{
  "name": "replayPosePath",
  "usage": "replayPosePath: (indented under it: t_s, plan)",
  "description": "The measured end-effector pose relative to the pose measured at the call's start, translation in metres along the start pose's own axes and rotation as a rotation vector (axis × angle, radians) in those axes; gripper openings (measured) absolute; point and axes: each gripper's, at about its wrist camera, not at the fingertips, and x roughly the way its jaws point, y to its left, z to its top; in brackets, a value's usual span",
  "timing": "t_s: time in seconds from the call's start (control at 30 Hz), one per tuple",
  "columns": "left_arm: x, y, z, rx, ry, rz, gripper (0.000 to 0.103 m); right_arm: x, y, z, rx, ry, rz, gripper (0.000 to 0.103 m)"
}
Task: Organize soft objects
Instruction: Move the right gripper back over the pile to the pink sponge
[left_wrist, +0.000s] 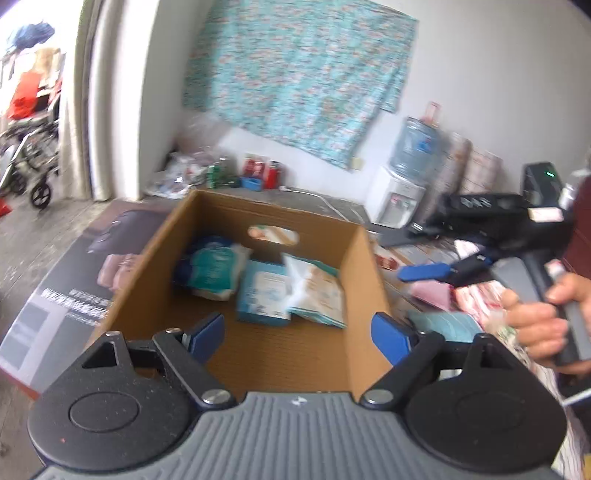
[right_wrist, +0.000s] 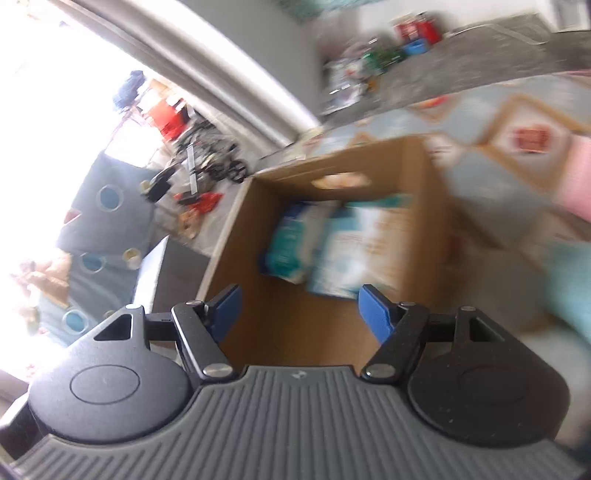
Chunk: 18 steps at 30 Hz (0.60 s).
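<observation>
An open cardboard box (left_wrist: 360, 280) stands on the floor and holds several soft packs: a teal-and-white pack (left_wrist: 214, 267), a light blue tissue pack (left_wrist: 264, 291) and a white-and-orange pack (left_wrist: 317, 291). My left gripper (left_wrist: 299, 338) is open and empty above the box's near side. My right gripper (right_wrist: 301, 312) is open and empty over the same box (right_wrist: 432, 221), whose packs (right_wrist: 325, 247) look blurred. The right gripper also shows in the left wrist view (left_wrist: 424, 273), held by a hand to the right of the box.
A patterned mat (right_wrist: 517, 122) lies beside the box with pink (left_wrist: 432, 295) and teal soft items (left_wrist: 450, 321) on it. A printed board (left_wrist: 74, 284) lies left of the box. A water dispenser (left_wrist: 402, 184) and clutter (left_wrist: 221, 173) stand by the wall.
</observation>
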Motion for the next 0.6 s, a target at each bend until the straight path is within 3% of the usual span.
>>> replayPosePath:
  t_s: [0.17, 0.3, 0.43, 0.6]
  plan:
    - [0.004, -0.045, -0.005, 0.084, 0.018, -0.071, 0.088, -0.074, -0.05, -0.019, 0.069, -0.09, -0.094, 0.07]
    - [0.02, -0.088, 0.005, 0.173, 0.049, -0.116, 0.09, -0.105, -0.083, -0.016, 0.115, -0.129, -0.158, 0.07]
    - [0.058, -0.13, 0.023, 0.245, 0.12, -0.125, 0.094, -0.113, -0.111, -0.005, 0.174, -0.136, -0.19, 0.07]
    - [0.123, -0.175, 0.049, 0.346, 0.193, -0.134, 0.099, -0.091, -0.149, 0.026, 0.229, -0.088, -0.237, 0.07]
